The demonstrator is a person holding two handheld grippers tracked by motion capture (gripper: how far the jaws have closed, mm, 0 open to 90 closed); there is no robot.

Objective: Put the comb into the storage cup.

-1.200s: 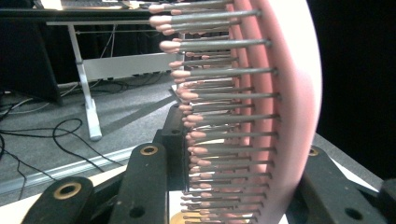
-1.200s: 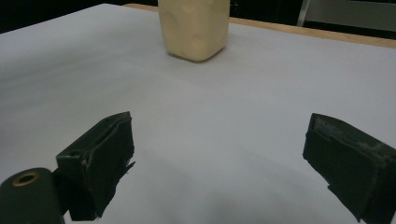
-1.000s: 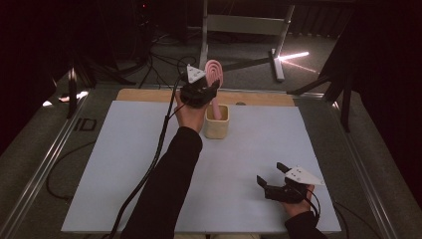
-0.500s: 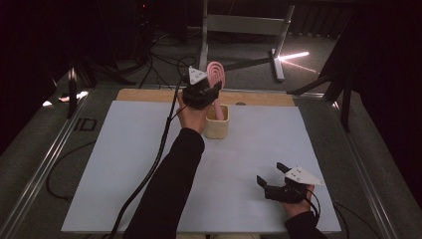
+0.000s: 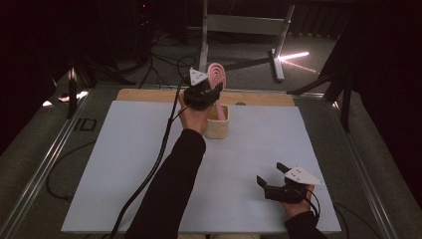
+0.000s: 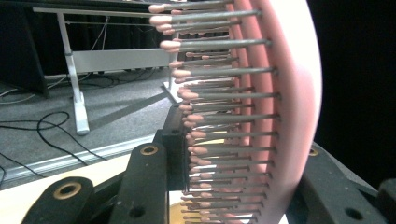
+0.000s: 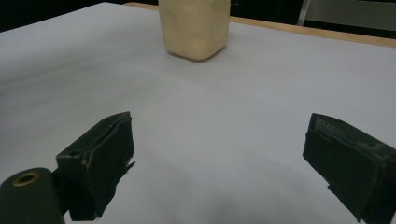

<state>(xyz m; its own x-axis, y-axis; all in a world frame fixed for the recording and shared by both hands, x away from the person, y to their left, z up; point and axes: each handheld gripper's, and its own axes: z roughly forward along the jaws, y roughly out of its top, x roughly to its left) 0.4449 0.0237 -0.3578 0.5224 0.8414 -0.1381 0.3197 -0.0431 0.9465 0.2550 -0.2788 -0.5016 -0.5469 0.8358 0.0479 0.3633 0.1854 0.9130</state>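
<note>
A pink hairbrush (image 5: 217, 82) is gripped by the left hand-held gripper (image 5: 205, 94) at the far middle of the counter (image 5: 124, 164), and it is held upright with its head raised and its handle end lowered into a cream container (image 5: 217, 124) that stands on the white sheet. In the left gripper view the brush (image 6: 261, 112) is seen clamped between the two black jaws, with its grey, pink-tipped bristles pointed toward the left of that view. The left arm, in a dark sleeve (image 5: 166, 194), is stretched forward from the bottom edge of the high view. The right hand-held gripper (image 5: 272, 180) is held low over the near right part of the counter, well apart from the container, and its jaws are spread wide with nothing between them. In the right gripper view the cream container (image 7: 195, 28) is seen farther off on the white surface, beyond the open jaws.
</note>
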